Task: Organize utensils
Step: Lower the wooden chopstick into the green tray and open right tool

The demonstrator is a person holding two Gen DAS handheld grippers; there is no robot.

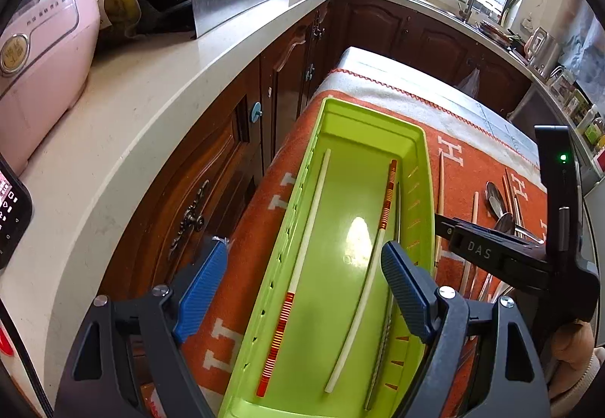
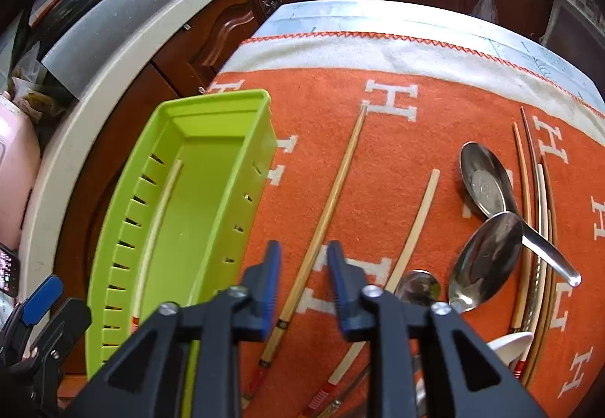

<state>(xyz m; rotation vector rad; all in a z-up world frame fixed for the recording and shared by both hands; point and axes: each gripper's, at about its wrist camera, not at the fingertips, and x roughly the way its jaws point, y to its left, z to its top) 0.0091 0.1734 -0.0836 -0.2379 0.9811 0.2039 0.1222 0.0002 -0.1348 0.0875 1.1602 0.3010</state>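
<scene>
Left wrist view: left gripper (image 1: pixel 302 289) hangs over lime-green tray (image 1: pixel 425 161) on orange cloth (image 1: pixel 476 168), jaws spread wide, nothing between pads. Two white chopsticks with red-striped ends (image 1: pixel 302 251) lie loose on tray floor. Right wrist view: right gripper (image 2: pixel 302 285) points down at cloth beside tray, jaws partly apart, straddling bamboo chopstick (image 2: pixel 336 187) without touching it. More chopsticks and three metal spoons (image 2: pixel 486 259) lie on cloth to right. Kitchen counter (image 1: pixel 151 108) runs along left.
</scene>
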